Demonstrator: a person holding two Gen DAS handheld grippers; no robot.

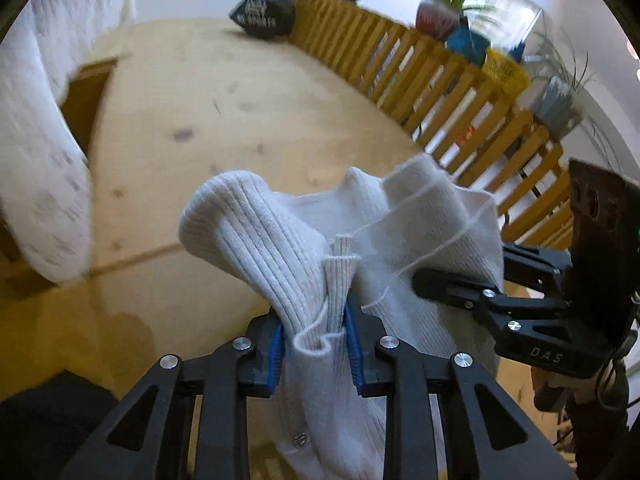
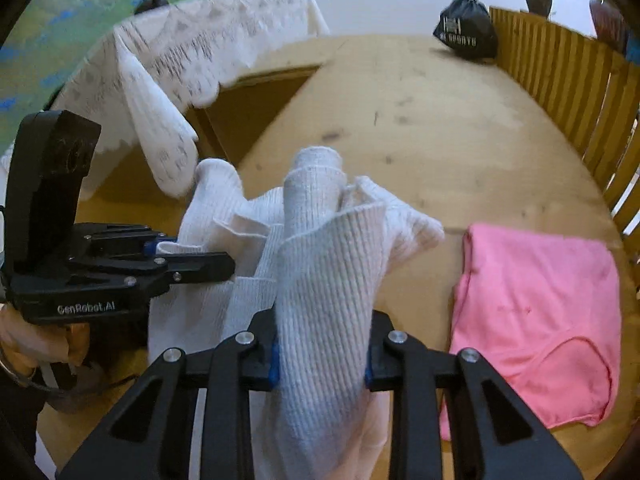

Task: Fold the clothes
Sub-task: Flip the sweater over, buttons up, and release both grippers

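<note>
A white ribbed knit garment (image 1: 256, 236) hangs bunched above the wooden floor, held by both grippers. My left gripper (image 1: 318, 344) is shut on a folded ribbed edge of it, blue pads pressing the cloth. The right gripper (image 1: 456, 286) comes in from the right of the left wrist view, clamped on the same garment. In the right wrist view my right gripper (image 2: 322, 356) is shut on a thick fold of the white knit garment (image 2: 328, 272), and the left gripper (image 2: 192, 260) grips its left side. A pink garment (image 2: 536, 312) lies flat on the floor at the right.
A table with a white lace cloth (image 2: 168, 80) stands at the back left. A wooden slat railing (image 1: 440, 92) runs along the right, with potted plants (image 1: 444, 4) on top. A black bag (image 2: 466, 30) sits by the far wall. A hand (image 2: 36, 340) holds the left gripper.
</note>
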